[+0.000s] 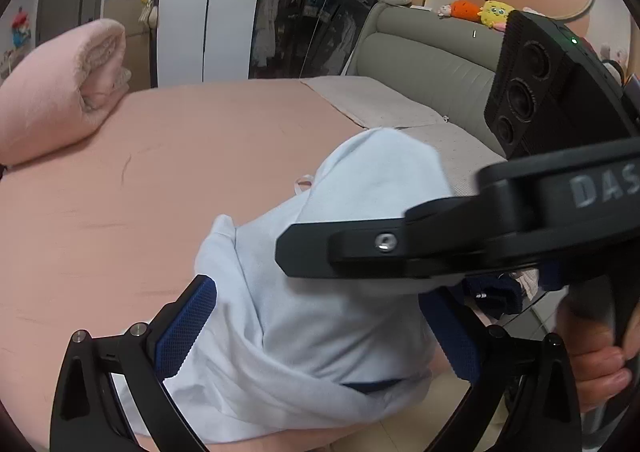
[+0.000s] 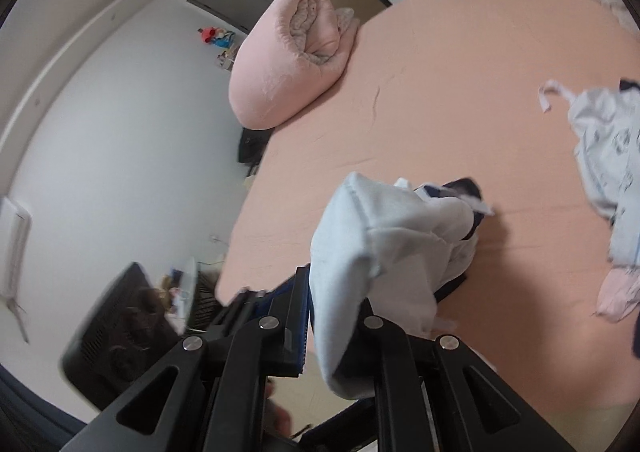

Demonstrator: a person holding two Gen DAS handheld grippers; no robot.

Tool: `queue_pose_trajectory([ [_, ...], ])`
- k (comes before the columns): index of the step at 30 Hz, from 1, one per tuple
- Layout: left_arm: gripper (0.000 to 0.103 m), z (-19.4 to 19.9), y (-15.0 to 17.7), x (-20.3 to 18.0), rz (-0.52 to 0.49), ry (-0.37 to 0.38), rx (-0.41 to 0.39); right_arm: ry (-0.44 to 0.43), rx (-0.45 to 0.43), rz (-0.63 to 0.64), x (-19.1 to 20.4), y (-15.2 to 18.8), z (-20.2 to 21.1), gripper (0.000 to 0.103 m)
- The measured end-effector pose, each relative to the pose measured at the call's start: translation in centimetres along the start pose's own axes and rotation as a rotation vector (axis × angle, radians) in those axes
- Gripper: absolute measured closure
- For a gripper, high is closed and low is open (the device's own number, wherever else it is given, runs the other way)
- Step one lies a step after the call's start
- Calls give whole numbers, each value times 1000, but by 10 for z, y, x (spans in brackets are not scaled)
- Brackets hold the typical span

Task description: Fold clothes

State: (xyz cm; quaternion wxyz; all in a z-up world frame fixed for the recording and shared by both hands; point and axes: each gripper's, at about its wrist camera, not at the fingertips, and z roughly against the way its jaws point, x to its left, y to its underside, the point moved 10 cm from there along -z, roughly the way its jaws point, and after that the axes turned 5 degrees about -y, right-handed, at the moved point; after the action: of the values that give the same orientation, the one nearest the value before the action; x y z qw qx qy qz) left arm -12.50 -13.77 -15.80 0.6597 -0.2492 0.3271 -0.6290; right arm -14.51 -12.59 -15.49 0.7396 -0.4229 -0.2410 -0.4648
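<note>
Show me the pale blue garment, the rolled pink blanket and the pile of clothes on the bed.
pale blue garment [image 2: 360, 236], right wrist view, on its seamed edge.
rolled pink blanket [image 1: 52, 91], left wrist view, on its outer side.
pile of clothes [image 2: 608, 171], right wrist view, on the grey printed piece.

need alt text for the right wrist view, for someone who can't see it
The right gripper is shut on a pale blue garment bunched above a peach bed sheet. A rolled pink blanket sits at the bed's far corner, and more crumpled clothes lie at right.
</note>
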Motion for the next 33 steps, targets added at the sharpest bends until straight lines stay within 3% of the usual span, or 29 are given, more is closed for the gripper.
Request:
queue_pose_trajectory([
  [9, 0, 3, -10, -7, -38, -38, -35, 3, 52, -68, 2, -3, -5, 91],
  [16, 0, -1, -17, 25, 191, -60, -59, -25, 51, -35, 26, -2, -2, 91],
  [20, 1, 4, -13, 33, 229, -80, -55, -32, 59, -29, 26, 2, -3, 91],
  [22, 19, 0, -7, 30, 215, -64, -38, -34, 66, -31, 23, 4, -5, 91],
  [24, 61, -8, 1, 29, 206, -53, 1, -35, 72, -32, 20, 7, -7, 91],
  [26, 69, -14, 7, 27, 191, -64, 36, -42, 81, -49, 14, 11, -11, 91],
  [29, 72, -13, 10, 26, 183, -77, 40, -66, 91, -59, 10, 16, -15, 91],
  [33, 79, -10, 15, 38, 248, -69, 52, -113, 47, -66, 6, 11, -2, 91],
])
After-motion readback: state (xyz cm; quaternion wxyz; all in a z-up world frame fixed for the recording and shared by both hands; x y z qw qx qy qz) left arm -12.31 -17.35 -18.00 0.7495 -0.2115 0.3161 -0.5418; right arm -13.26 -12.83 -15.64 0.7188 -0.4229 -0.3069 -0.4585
